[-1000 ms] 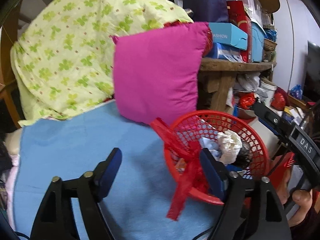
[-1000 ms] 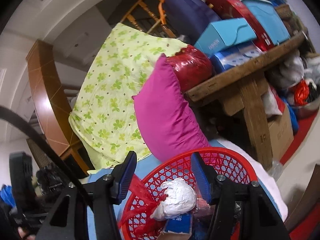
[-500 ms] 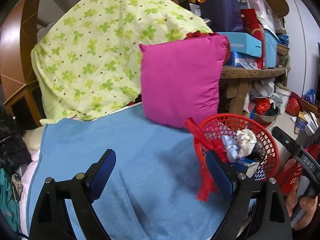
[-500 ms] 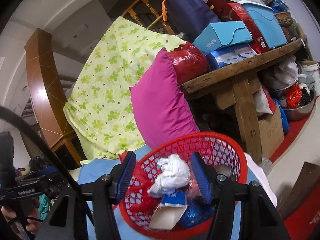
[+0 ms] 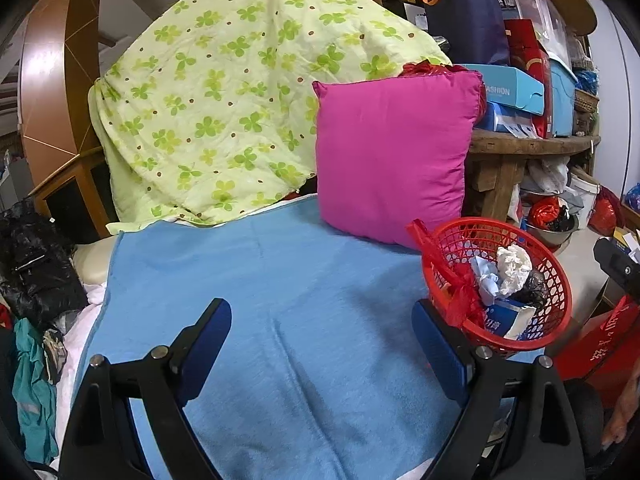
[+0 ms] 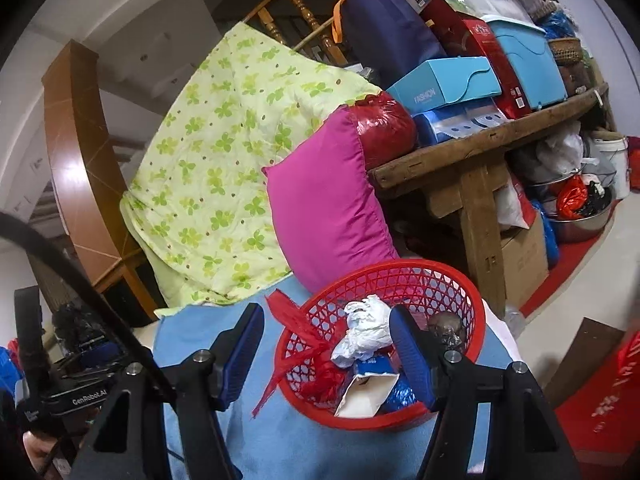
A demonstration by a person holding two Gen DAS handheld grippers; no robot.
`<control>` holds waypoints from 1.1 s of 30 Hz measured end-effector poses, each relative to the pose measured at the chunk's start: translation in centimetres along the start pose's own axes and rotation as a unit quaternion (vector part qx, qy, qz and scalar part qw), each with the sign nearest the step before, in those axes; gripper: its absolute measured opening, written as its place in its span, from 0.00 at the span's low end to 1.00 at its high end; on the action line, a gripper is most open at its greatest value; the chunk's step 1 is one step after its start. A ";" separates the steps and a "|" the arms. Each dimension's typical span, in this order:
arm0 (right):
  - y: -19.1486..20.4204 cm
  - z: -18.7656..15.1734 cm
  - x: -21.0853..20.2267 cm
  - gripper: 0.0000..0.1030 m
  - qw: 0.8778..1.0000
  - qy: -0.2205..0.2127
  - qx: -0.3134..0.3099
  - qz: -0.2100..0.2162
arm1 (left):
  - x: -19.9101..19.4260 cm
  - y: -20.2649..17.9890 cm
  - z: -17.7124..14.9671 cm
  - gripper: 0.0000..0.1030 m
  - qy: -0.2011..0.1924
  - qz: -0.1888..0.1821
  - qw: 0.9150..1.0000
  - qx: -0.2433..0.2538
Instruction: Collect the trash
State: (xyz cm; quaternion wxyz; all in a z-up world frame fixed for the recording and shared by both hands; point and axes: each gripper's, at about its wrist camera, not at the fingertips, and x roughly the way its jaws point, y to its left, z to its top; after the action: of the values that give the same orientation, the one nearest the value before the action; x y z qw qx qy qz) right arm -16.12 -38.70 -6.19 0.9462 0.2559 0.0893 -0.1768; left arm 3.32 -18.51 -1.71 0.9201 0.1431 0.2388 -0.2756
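A red mesh basket (image 5: pixel 520 344) sits on the right end of a blue blanket (image 5: pixel 280 280). In it lie a white crumpled wad (image 5: pixel 514 264), a pale blue tissue (image 5: pixel 486 280), a dark ball (image 5: pixel 534 286) and a white-and-blue carton (image 5: pixel 510 320); a red plastic strip (image 5: pixel 452 280) hangs over its rim. My left gripper (image 5: pixel 320 344) stands open over bare blanket, left of the basket. My right gripper (image 6: pixel 326 350) hovers just short of the basket (image 6: pixel 400 280) with its jaws opening. The white wad (image 6: pixel 366 330) and near rim show between them, untouched.
A pink cushion (image 5: pixel 392 152) leans behind the basket against a clover-print quilt (image 5: pixel 224 100). A wooden bench (image 6: pixel 480 148) stacked with boxes stands to the right, with a metal bowl (image 6: pixel 580 224) and a carton underneath. Black bags and clothes (image 5: pixel 36 264) lie to the left.
Both grippers have drawn back from the basket, which now looks smaller and lower in both views. The left one has swung left over the blanket. The right jaws have widened.
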 end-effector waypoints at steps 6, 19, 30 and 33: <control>1.9 0.4 -2.1 0.67 1.000 0.022 -0.013 -0.010 | -1.6 0.3 -0.2 0.89 -0.001 0.003 1.000 0.005; 5.0 0.7 -5.9 0.73 0.997 0.024 -0.069 -0.040 | -5.8 2.2 -0.4 0.90 -0.029 0.028 0.999 -0.002; 6.6 0.3 -6.4 0.73 0.992 0.029 -0.111 -0.051 | -7.7 2.8 -0.2 0.90 -0.037 0.039 0.999 0.002; 6.9 0.4 -6.7 0.73 0.992 0.026 -0.115 -0.051 | -8.0 2.9 -0.2 0.90 -0.035 0.043 0.998 0.001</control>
State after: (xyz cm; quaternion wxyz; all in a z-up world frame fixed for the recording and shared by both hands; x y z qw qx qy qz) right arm -19.60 -31.42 -1.01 0.9564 0.1451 0.1470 -0.2066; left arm -0.93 -12.55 2.65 0.9388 0.1442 0.1999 -0.2406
